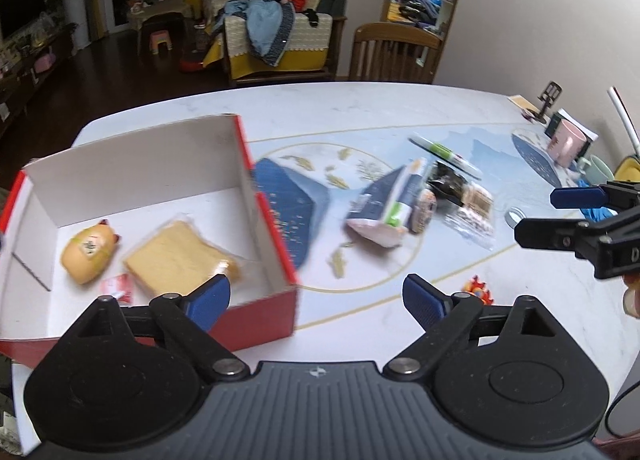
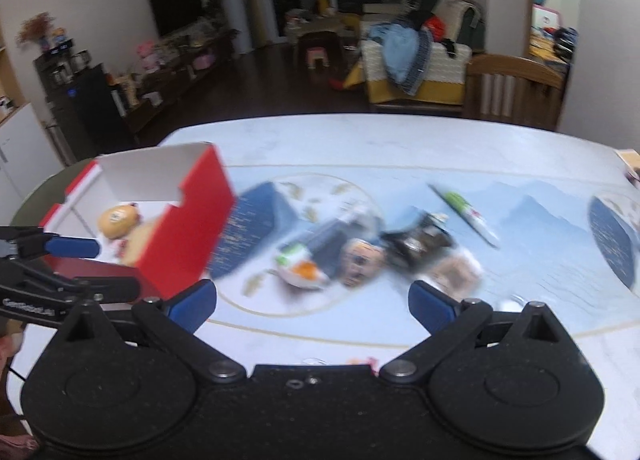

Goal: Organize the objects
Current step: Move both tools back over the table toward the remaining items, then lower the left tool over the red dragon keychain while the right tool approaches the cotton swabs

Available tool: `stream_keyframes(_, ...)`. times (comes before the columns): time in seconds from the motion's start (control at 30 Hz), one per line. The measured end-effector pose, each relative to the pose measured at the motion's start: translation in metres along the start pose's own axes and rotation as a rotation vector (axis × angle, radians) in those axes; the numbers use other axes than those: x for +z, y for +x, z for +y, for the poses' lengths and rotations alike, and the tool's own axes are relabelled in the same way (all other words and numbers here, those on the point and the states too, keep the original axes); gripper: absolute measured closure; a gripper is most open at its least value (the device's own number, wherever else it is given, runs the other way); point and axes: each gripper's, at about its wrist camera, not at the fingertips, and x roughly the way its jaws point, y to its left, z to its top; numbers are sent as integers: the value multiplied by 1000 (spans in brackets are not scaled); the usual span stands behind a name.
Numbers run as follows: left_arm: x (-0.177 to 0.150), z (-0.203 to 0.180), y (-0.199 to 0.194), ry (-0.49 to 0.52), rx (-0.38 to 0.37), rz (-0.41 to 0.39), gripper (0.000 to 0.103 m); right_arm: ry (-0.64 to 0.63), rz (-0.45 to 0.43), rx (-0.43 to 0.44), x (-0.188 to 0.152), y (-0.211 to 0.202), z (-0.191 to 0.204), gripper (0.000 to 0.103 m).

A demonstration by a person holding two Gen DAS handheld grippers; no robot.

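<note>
- The left claw (image 1: 316, 300) stands wide with nothing between its blue fingertips (image 1: 212, 298); it hangs over the near right corner of a red box (image 1: 276, 219).
- The right claw (image 2: 312, 302) is also spread wide and empty, above the patterned mat (image 2: 540, 260) on the pale surface (image 1: 360, 107).
- From the left wrist view, the right claw shows at the right edge (image 1: 536, 215), its fingers apart and clear of everything.
- The red box sits open at the left of the surface, white inside. In it lie a round yellow toy (image 1: 88, 256), a wrapped slice of bread (image 1: 180, 260) just beside it, and a small red-and-white packet (image 1: 116, 286) near the front wall.
- A loose cluster lies on the mat to the right of the box, well apart from it: a white and green carton (image 1: 396, 195) on its side, a dark wrapped item (image 1: 448, 179), and a clear bag of brownish snacks (image 1: 474, 205), all touching or nearly so.
- A green and white marker (image 1: 444, 153) lies just behind the cluster.
- A small orange figure (image 1: 478, 288) sits near the front edge, right of the left claw.
- A pink mug (image 1: 566, 141) stands at the far right of the surface.
- The right wrist view is blurred, so the cluster's details there cannot be made out.
</note>
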Motion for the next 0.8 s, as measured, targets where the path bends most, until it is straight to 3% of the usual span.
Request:
stream_keyframes(0.07, -2, -11, 4, 18, -6, -4, 1, 17, 3, -26, -5, -1, -12, 1)
stream_keyframes(0.5, -13, -76, 43, 78, -108, -6, 1, 44, 21, -130, -25, 12, -71, 1)
stream_keyframes(0.8, -24, -130, 82, 217, -148, 65, 1, 44, 47, -151, -28, 35, -102, 1)
